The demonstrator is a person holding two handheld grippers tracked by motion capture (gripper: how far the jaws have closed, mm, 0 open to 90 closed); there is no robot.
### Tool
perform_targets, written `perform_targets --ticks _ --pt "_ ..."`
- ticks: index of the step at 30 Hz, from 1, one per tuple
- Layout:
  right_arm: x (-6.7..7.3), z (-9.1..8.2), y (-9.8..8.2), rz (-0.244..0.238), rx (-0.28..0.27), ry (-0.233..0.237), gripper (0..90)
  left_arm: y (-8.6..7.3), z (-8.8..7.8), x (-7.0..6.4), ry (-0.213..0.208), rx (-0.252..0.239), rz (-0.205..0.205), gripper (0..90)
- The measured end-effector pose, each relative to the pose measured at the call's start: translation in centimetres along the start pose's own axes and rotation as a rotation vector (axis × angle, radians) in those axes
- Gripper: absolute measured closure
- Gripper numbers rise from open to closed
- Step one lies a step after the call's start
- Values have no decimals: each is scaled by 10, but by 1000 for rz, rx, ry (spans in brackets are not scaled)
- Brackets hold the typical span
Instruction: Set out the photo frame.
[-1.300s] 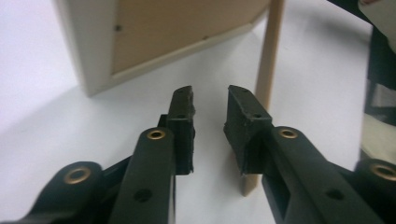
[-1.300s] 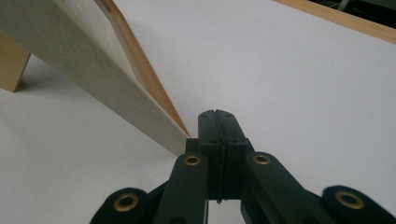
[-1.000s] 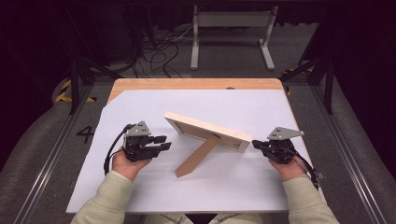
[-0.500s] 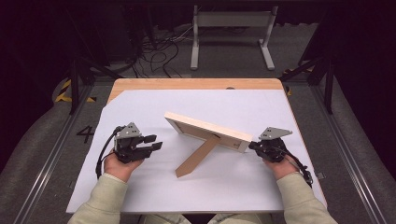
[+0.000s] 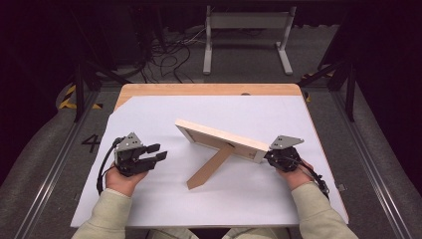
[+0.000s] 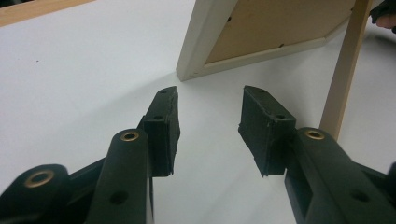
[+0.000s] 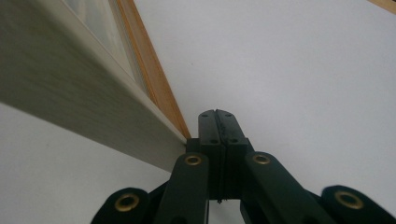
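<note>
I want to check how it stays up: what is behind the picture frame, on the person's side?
A wooden prop leg slants from the picture frame down to the white table sheet. Its brown backing board shows; the front picture faces away, hidden.

Bright, evenly lit white tabletop (image 5: 149, 119); dark, dim surroundings; soft shadows.

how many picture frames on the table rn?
1. The picture frame stands mid-table on its prop leg, between the left gripper and right gripper.
</note>
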State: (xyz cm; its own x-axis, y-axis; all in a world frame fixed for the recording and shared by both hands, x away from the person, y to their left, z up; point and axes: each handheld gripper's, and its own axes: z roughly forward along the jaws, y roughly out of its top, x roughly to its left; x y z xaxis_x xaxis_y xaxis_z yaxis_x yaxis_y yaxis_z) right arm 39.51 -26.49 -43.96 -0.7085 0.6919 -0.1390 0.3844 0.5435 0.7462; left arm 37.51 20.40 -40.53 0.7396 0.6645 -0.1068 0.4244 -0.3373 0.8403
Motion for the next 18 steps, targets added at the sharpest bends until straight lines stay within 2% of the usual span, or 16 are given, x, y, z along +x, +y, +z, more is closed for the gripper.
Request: perform_targets --ticks 3,9,13,18 --pt "3 -2 0 -4 10 14 900 0 0 1 -2 -4 -16 565" --pt "8 -5 -1 -4 21 32 900 1 2 5 -10 -7 -23 560" --pt "14 -9 -3 -17 33 45 900 3 4 8 -16 -17 -54 556" --pt "20 -11 -3 -29 40 60 900 4 5 9 -13 -20 -49 555"
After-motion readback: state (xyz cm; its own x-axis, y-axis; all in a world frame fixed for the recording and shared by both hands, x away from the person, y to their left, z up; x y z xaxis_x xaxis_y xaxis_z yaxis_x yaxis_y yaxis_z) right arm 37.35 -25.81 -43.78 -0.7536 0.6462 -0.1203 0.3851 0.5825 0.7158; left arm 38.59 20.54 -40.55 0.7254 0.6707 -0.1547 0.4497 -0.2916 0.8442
